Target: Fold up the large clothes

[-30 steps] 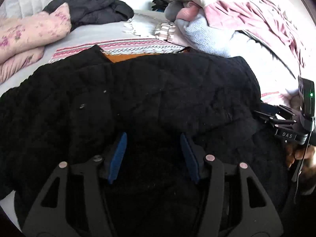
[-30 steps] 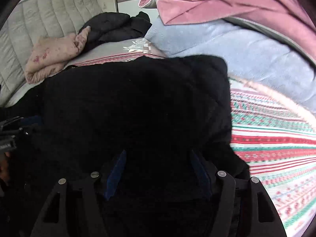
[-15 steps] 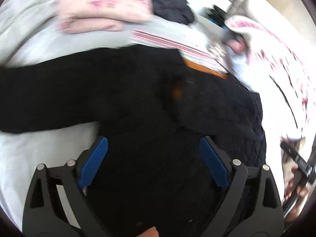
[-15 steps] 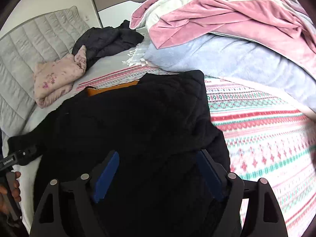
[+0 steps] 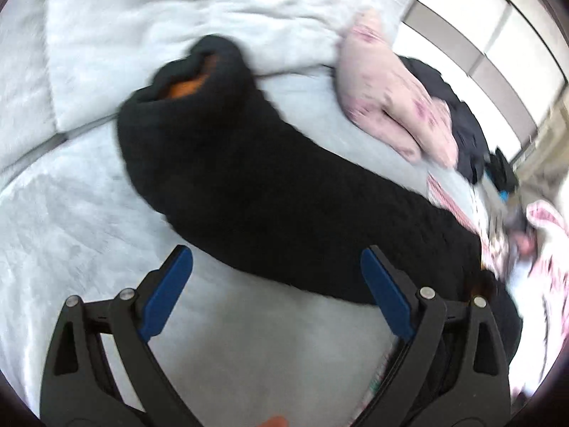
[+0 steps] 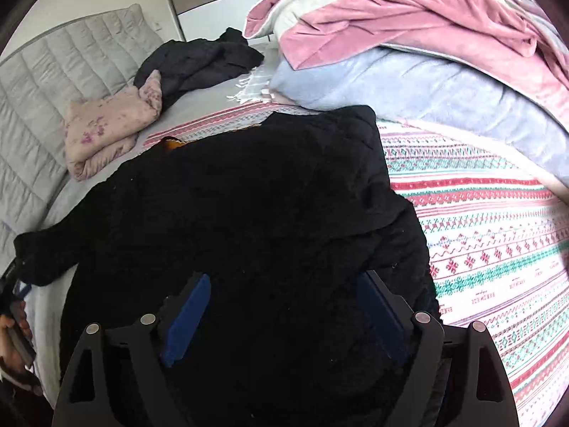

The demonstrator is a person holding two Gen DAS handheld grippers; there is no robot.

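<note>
A large black quilted jacket [image 6: 256, 206] with orange lining lies spread on the bed. Its left sleeve [image 5: 256, 178] stretches across the grey sheet, the cuff showing orange inside. My left gripper [image 5: 275, 270] is open and empty, hovering just short of the sleeve's near edge. My right gripper [image 6: 281, 302] is open and empty, above the jacket's lower body. The left gripper and the hand holding it show at the left edge of the right wrist view [image 6: 14, 306].
A folded pink floral garment [image 6: 106, 131] and a dark bundle [image 6: 199, 60] lie near the grey quilted headboard [image 6: 46, 82]. A pile of pink and blue blankets [image 6: 426, 53] rises at the right. A patterned red and green spread [image 6: 498, 242] covers the bed.
My left gripper opened, left the jacket body and swung left toward the sleeve. My right gripper opened wider and drew back, so more of the jacket shows.
</note>
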